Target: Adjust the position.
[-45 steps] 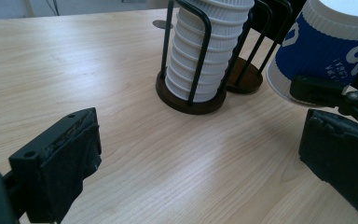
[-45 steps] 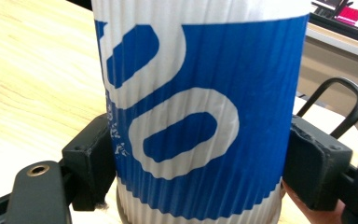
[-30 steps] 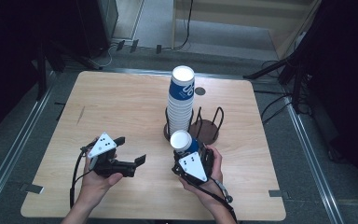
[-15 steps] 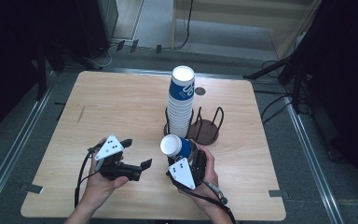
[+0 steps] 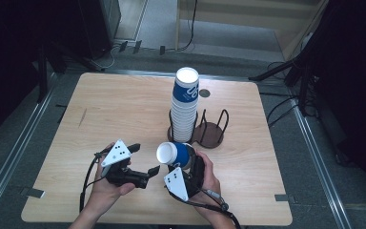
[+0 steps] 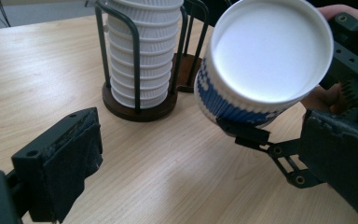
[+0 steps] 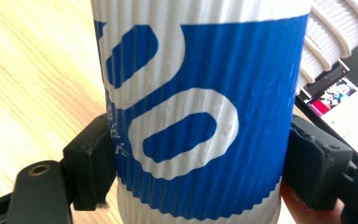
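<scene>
Right gripper view: cup (image 7: 196, 116) pinched btwn right gripper (image 7: 200, 163) fingers; left gripper view shows its white mouth, left gripper (image 6: 205, 168) fingers spread.

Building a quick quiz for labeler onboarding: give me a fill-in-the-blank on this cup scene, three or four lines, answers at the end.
1. The right hand-held gripper is shut on a blue-and-white ribbed ____.
2. The tall cup stack stands in a wire ____ on a round wooden base.
3. The left hand-held gripper has its jaws ____, with nothing between them.
4. Everything sits on a light ____ table.

Missing words: cup; holder; open; wooden
</scene>
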A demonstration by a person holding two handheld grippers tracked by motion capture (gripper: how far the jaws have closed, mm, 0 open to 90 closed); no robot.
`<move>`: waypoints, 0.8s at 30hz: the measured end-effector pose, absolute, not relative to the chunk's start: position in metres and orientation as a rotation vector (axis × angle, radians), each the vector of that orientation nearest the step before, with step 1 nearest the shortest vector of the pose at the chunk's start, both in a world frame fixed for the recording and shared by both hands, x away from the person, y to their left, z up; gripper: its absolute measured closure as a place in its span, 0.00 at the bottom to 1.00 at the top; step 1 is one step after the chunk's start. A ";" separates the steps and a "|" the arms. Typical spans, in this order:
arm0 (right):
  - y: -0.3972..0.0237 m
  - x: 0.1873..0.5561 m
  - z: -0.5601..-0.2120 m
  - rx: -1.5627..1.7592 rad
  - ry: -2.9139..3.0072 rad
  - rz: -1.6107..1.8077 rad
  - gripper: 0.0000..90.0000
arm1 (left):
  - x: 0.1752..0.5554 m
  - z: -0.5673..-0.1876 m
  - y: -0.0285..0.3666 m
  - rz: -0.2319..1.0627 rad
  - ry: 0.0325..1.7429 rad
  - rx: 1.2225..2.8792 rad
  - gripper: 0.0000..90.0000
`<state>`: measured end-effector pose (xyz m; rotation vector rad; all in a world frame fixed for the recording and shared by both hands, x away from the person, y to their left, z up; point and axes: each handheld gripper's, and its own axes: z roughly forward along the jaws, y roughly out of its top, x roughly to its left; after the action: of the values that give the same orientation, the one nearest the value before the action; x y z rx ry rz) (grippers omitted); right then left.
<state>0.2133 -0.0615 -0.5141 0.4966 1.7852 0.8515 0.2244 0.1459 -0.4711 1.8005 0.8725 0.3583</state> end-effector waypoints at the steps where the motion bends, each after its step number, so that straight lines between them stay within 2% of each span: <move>1: -0.060 0.213 -0.514 0.489 1.787 0.842 0.23 | 0.224 -0.471 0.145 0.360 0.867 1.802 0.01; 3: -0.058 0.212 -0.515 0.468 1.790 0.824 0.23 | 0.223 -0.470 0.144 0.375 0.862 1.803 0.05; 14: -0.049 0.206 -0.519 0.384 1.817 0.776 0.23 | 0.220 -0.471 0.137 0.349 0.788 1.829 0.09; 17: -0.046 0.203 -0.519 0.353 1.823 0.771 0.23 | 0.219 -0.470 0.136 0.354 0.776 1.832 0.15; 24: -0.043 0.199 -0.519 0.313 1.825 0.768 0.23 | 0.218 -0.471 0.135 0.336 0.754 1.838 0.17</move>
<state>0.1995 -0.0429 -0.5188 0.3131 1.8255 0.7679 0.2180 0.1349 -0.4705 1.8377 0.7537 0.3362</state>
